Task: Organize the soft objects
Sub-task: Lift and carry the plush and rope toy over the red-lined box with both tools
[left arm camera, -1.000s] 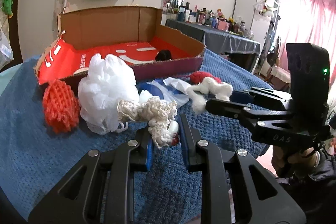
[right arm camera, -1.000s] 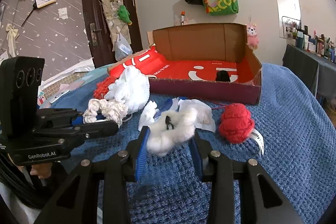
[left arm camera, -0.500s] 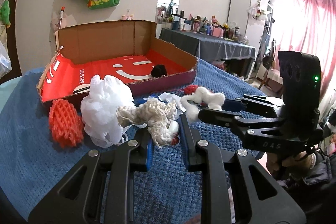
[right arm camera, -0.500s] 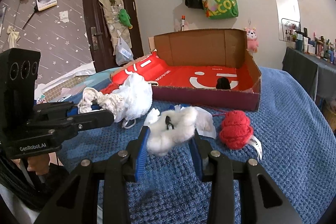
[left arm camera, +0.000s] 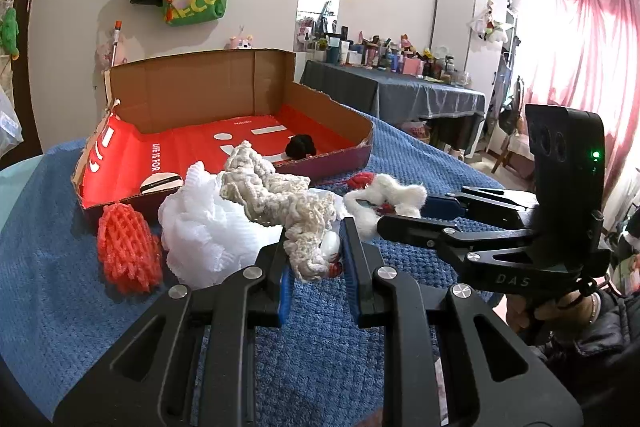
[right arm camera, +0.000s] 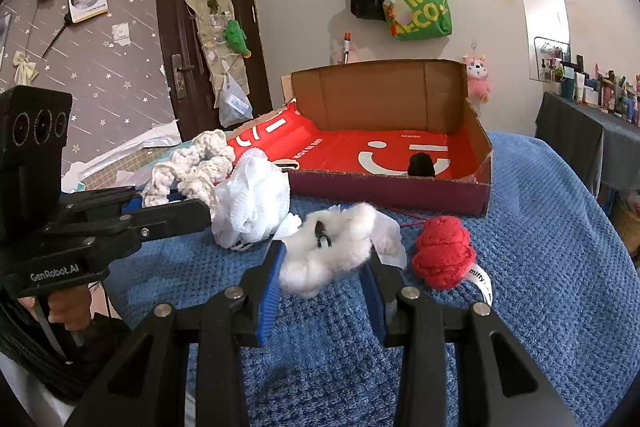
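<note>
Your left tool is clamped on one end of a cream crocheted piece; the rest of that piece rises ahead of the fingertips, lifted clear of the blue knitted blanket that covers the table. Far to the left of this tool, a red foam net lies on the blanket. Between that net and the tool sits a white mesh bath pouf, just beside the left finger and partly behind the crocheted piece. Straight ahead, beyond the pouf, the open cardboard box with its red printed floor holds a small black fuzzy thing near its right side.

Your right tool is closed on a white fluffy plush piece, with both blue pads pressed into its sides; the plush is pinched low, and you cannot tell whether it touches the blanket. A crumpled clear plastic bag lies just behind it. Just to the right of this tool's right finger, a red knitted piece with a white label rests on the blanket. The two tools are side by side, the left one ahead-left of the right, and neither held piece is over the box.
</note>
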A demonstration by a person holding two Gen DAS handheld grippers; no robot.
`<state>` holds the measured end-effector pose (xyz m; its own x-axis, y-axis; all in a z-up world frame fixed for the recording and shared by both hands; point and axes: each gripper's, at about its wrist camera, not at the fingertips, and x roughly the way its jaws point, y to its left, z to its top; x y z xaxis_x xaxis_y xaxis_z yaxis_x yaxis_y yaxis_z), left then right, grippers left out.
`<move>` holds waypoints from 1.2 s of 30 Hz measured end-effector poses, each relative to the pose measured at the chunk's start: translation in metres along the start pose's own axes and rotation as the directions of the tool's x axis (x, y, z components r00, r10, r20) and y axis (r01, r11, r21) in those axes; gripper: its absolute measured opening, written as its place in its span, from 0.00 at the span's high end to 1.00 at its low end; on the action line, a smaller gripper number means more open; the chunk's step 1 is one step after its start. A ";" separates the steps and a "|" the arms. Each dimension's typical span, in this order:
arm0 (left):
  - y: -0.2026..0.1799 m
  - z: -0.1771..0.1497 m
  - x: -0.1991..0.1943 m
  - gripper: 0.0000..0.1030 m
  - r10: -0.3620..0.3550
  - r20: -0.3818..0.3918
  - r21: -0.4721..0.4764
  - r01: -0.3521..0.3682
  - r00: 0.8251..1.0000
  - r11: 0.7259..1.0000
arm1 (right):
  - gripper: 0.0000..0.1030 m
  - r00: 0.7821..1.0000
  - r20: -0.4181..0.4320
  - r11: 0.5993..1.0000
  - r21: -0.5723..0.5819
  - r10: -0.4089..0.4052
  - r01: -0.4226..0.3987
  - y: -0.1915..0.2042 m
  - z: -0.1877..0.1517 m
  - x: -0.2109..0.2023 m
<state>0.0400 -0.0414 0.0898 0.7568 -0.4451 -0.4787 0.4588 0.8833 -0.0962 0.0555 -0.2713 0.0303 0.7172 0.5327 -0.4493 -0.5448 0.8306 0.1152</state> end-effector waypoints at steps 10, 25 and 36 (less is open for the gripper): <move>-0.001 0.000 0.003 0.81 0.004 -0.008 -0.001 -0.004 1.000 1.000 | 0.62 1.000 -0.005 1.000 0.001 0.004 -0.004 -0.002 0.000 0.001; 0.030 0.030 0.022 0.81 -0.033 -0.020 -0.047 0.032 0.999 0.998 | 0.62 1.000 0.022 1.000 -0.004 0.015 -0.015 -0.013 0.034 0.017; 0.068 0.073 0.081 0.81 -0.073 -0.119 -0.014 0.072 0.990 0.997 | 0.62 0.999 -0.017 0.998 -0.038 0.043 -0.044 -0.036 0.086 0.068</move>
<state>0.1662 -0.0283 0.1088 0.6607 -0.4878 -0.5706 0.5052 0.8511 -0.1428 0.1613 -0.2511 0.0722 0.6856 0.5651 -0.4590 -0.5915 0.7999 0.1013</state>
